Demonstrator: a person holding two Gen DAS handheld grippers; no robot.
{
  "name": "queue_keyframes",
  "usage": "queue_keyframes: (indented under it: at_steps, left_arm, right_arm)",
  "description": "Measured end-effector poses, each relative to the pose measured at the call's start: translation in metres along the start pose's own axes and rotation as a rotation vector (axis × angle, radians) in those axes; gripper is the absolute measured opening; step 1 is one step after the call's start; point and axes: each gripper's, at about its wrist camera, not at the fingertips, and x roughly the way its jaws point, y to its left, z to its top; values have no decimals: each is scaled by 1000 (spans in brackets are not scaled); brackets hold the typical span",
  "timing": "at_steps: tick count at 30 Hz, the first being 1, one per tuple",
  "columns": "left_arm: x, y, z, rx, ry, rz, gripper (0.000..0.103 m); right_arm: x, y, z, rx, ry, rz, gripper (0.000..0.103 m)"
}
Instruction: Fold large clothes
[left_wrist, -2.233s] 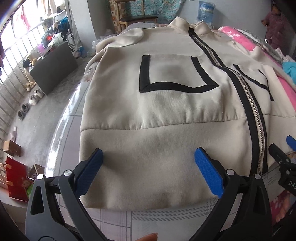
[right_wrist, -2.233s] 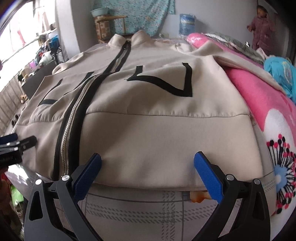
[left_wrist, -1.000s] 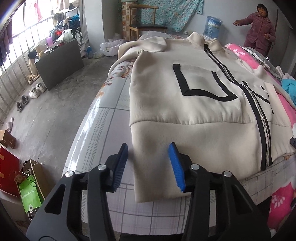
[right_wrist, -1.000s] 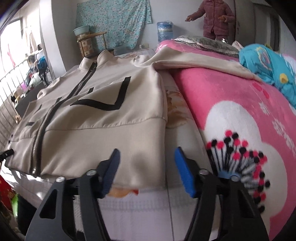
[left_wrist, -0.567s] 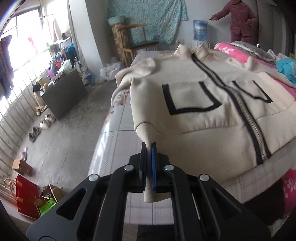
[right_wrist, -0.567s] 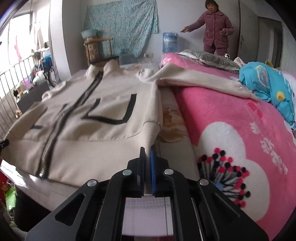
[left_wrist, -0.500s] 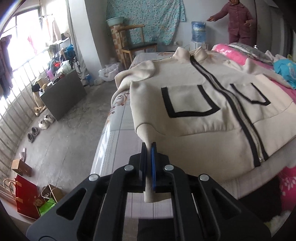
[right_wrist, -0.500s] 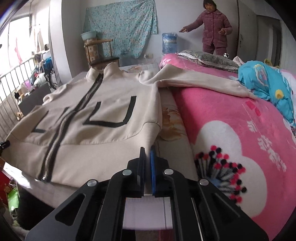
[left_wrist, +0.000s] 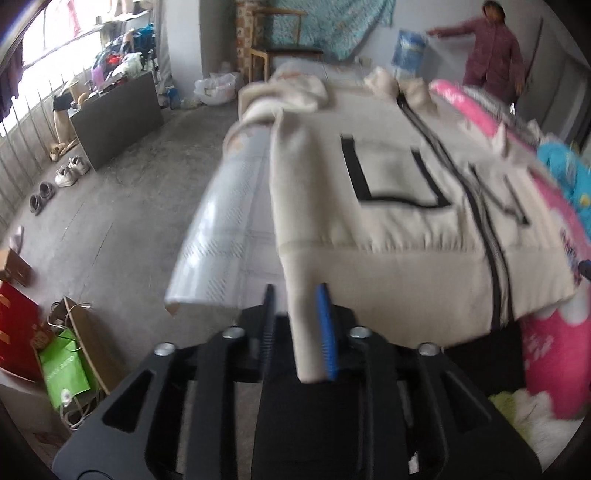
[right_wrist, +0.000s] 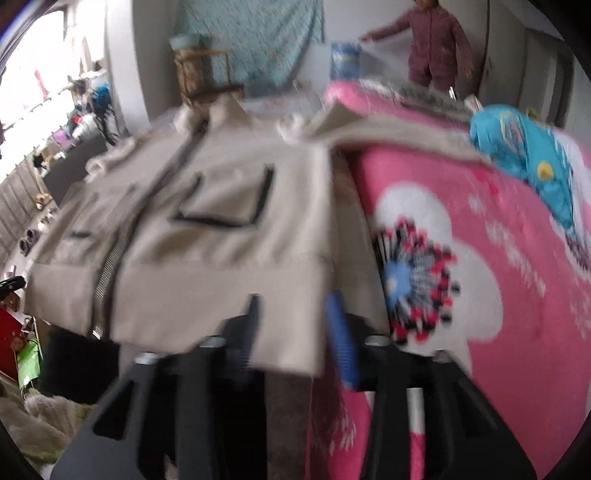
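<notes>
Jacket (left_wrist: 399, 236), beige with black trim, is lying spread on the bed (left_wrist: 221, 221), filling frame centre in both views. Left tongs (left_wrist: 297, 325) are opening at bottom centre, hem corner hanging between the blue pads. Right tongs (right_wrist: 299, 332) are opening too, the other hem corner sitting loose between them. Pink blanket (right_wrist: 498, 258) is lying at frame right.

Blurring across both views; hiding the cream jacket's (left_wrist: 388, 236) hem corners behind blue pads (left_wrist: 327, 332), contact unreadable.
</notes>
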Motion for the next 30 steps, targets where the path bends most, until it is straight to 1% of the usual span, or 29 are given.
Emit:
queue_keyframes:
  at_steps: [2,3,4,5,6,8,11,12,13,14,15,17,18,21,23,25,27,30]
  left_arm:
    - [-3,9,15,-28,-33,-13,43]
    - [-4,16,26,-50,-54,-25,48]
    - [-4,22,34,-71,-70,-38,56]
    - [-4,27,42,-93,-84,-54,63]
    - [-3,33,49,-113,-96,-70,66]
    - [4,51,72,-166,-112,-119,77]
    - [27,81,105,-273,-98,-185,78]
    - [43,97,118,-327,-74,-223,79]
    - [55,109,126,-372,-49,-248,79]
    - [73,127,135,-452,-12,-281,79]
    - [89,143,140,-525,16,-329,79]
    - [122,170,146,-652,74,-400,79]
    - [145,189,147,-745,110,-445,79]
    - [203,222,144,-935,192,-548,79]
    - [240,235,137,-1032,239,-622,79]
    - [274,240,126,-1122,290,-694,79]
    - [307,242,112,-1193,341,-733,79]
    - [348,241,87,-1289,398,-803,79]
  right_arm:
    - [-1,17,17,-53,-39,32,65]
    - [1,30,29,-86,-59,64,69]
    - [5,42,39,-112,-65,91,77]
    - [11,53,48,-142,-61,117,81]
    - [19,72,60,-186,-49,146,82]
    - [39,110,80,-273,-28,181,88]
    - [67,154,102,-359,7,233,90]
    - [83,174,110,-388,34,257,90]
    - [90,188,114,-403,45,274,90]
    - [99,201,119,-418,56,294,90]
    - [115,218,123,-443,75,309,90]
    - [137,241,127,-482,101,312,90]
    - [144,252,128,-494,110,316,90]
    - [168,275,124,-518,158,325,90]
    - [181,286,122,-524,177,327,90]
    - [189,291,118,-530,191,328,90]
    - [196,300,115,-534,201,324,90]
    - [202,301,116,-511,209,336,90]
